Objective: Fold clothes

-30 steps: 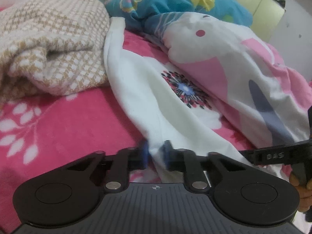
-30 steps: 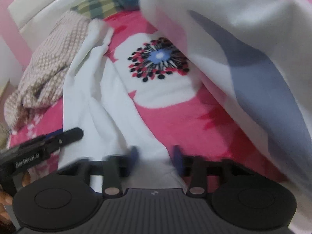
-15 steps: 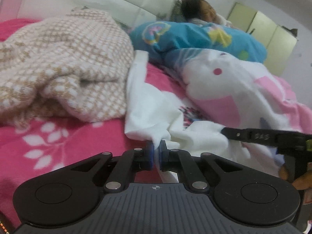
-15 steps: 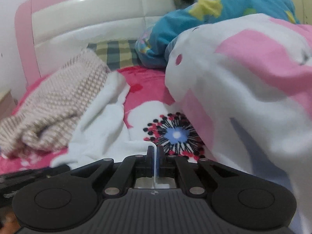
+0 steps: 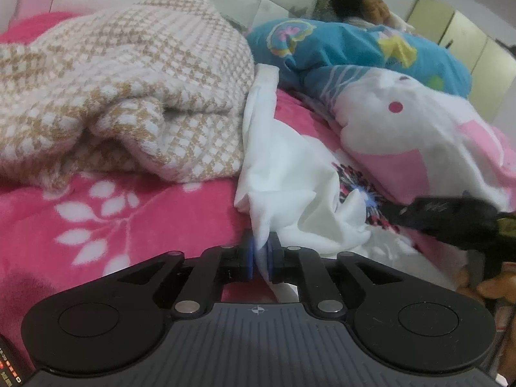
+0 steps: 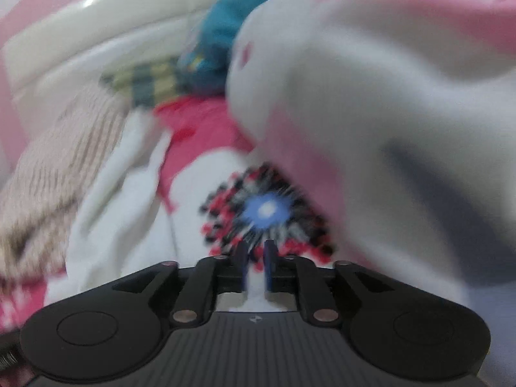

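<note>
Left claw (image 5: 259,258): jaws narrow and opening; a fold of the white garment (image 5: 290,174) sits between the blue pads (image 5: 249,258), which seem barely touching it now.

Right claw (image 6: 255,266): jaws narrow and opening. White cloth shows in the gap and under the linkage. This frame is motion-blurred, so whether the pads press the cloth is unclear; probably they are letting go.

Garment position: it lies on the pink floral bed cover (image 5: 106,222), bunched near both claws. From there it runs away as a long strip toward the headboard (image 6: 96,32), along the edge of the beige checked knit (image 5: 129,90). Long axis: from the claws toward the head of the bed.

Key relation: both claws sit at the near end of the garment, left claw at its left edge. The right claw appears in the left wrist view as a dark bar (image 5: 451,219) over the flower print (image 6: 264,209). The left claw is nearer the free edge. The far end is well apart from both.

Hidden or poor:
- The garment's right side is partly under the rabbit-print quilt (image 5: 435,135).
- Its collar and sleeves cannot be told apart.
- A person lies by the headboard in a blue patterned cover (image 5: 354,51).
</note>
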Demonstrator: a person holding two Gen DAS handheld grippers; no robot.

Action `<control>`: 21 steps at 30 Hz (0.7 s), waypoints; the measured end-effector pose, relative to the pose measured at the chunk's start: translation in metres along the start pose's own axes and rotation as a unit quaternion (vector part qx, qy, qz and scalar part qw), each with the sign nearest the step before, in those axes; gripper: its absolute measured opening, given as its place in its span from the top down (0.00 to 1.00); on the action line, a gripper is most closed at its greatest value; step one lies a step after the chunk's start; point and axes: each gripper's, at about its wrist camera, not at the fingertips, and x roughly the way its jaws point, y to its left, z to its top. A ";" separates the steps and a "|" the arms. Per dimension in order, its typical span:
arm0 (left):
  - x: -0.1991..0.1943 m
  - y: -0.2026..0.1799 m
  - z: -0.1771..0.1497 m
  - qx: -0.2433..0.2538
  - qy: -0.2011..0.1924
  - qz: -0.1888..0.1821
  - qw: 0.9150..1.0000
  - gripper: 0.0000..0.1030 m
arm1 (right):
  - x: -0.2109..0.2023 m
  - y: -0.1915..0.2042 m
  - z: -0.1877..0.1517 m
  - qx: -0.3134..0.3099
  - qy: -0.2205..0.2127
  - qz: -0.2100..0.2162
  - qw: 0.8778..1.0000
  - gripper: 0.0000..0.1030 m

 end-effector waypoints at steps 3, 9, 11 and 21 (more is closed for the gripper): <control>-0.006 0.002 0.003 -0.016 -0.011 -0.006 1.000 0.67 | -0.030 -0.009 0.010 0.030 -0.028 0.006 0.999 0.75; -0.033 -0.001 0.010 -0.021 -0.046 -0.030 0.998 0.63 | -0.126 -0.012 0.018 0.062 -0.060 0.006 0.996 0.74; -0.048 -0.002 0.015 -0.033 -0.038 -0.064 0.997 0.63 | -0.176 -0.012 0.015 0.063 -0.082 0.000 0.995 0.74; -0.091 -0.055 0.007 0.035 0.047 -0.214 0.975 0.58 | -0.364 -0.026 -0.051 0.064 -0.117 -0.137 0.981 0.74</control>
